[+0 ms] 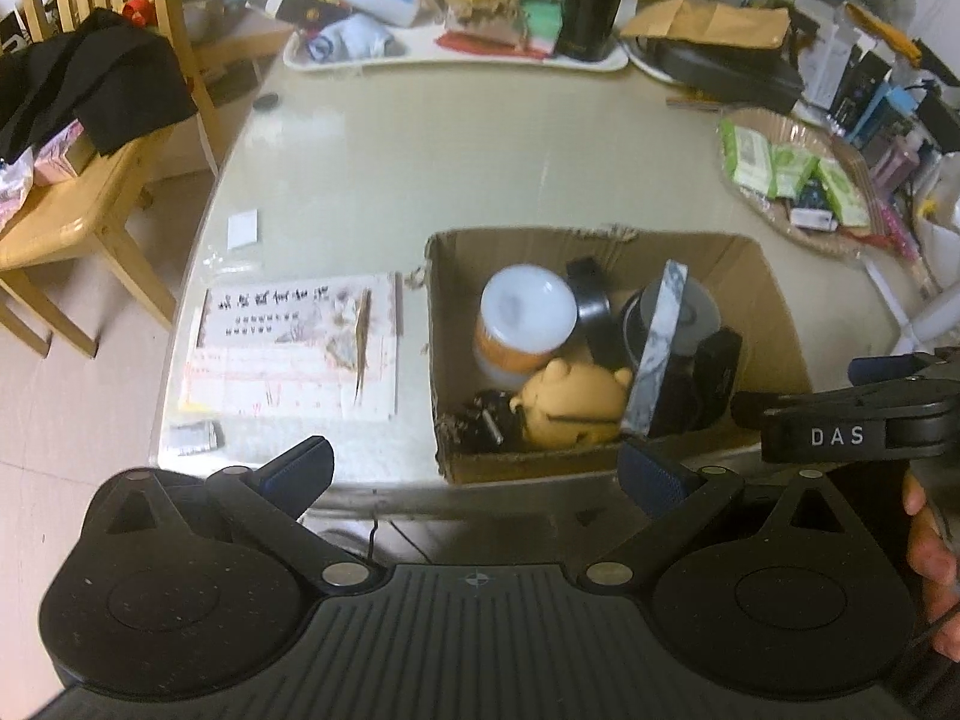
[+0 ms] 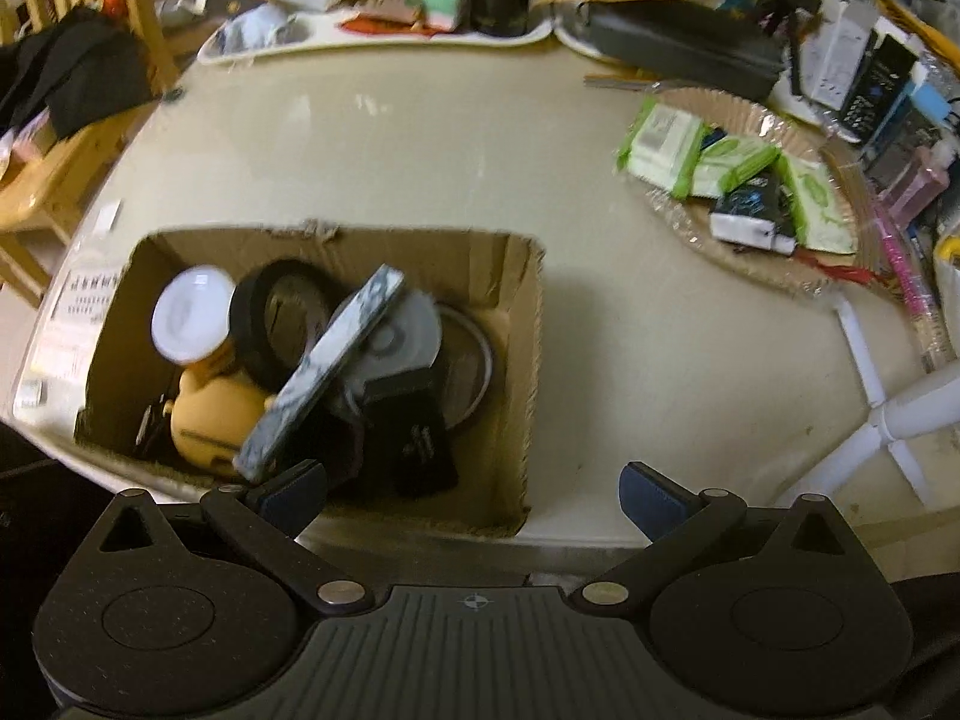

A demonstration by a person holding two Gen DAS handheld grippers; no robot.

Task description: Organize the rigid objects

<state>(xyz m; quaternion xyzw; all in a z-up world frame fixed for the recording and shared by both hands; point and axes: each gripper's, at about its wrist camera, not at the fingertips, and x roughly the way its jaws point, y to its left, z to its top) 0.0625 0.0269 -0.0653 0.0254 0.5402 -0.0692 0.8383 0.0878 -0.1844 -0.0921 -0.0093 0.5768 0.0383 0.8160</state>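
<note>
1. The left gripper (image 1: 477,471) has its fingers (image 1: 303,465) spread wide with nothing between them, poised at the near edge of the worktop (image 1: 480,150).
2. The right gripper (image 2: 474,492) likewise has its fingers (image 2: 651,495) wide apart and empty, just in front of the near wall of the cardboard box (image 2: 516,372).
3. In the left wrist view the right gripper's black body, marked "DAS", shows at the right edge, with part of a hand (image 1: 933,570) beneath it.
4. The cardboard box sits open-topped at the near edge of the worktop and holds the rigid objects crowded together.
5. Inside, a white-lidded jar (image 1: 522,315) with an orange band stands at the left, touching a black ring (image 2: 282,318) just beside it.
6. A yellow bear-shaped toy (image 1: 573,405) lies in front of the jar.
7. A flat marbled grey slab (image 2: 327,369) leans tilted across the middle, over a round grey lid (image 2: 399,336).
8. A black pouch (image 2: 420,438) lies at the near right of the box.
9. A printed paper sheet (image 1: 294,354) lies just left of the box.
10. A woven tray (image 2: 750,120) of green packets sits well apart to the right.
11. A wooden chair (image 1: 90,180) stands left of the worktop.
</note>
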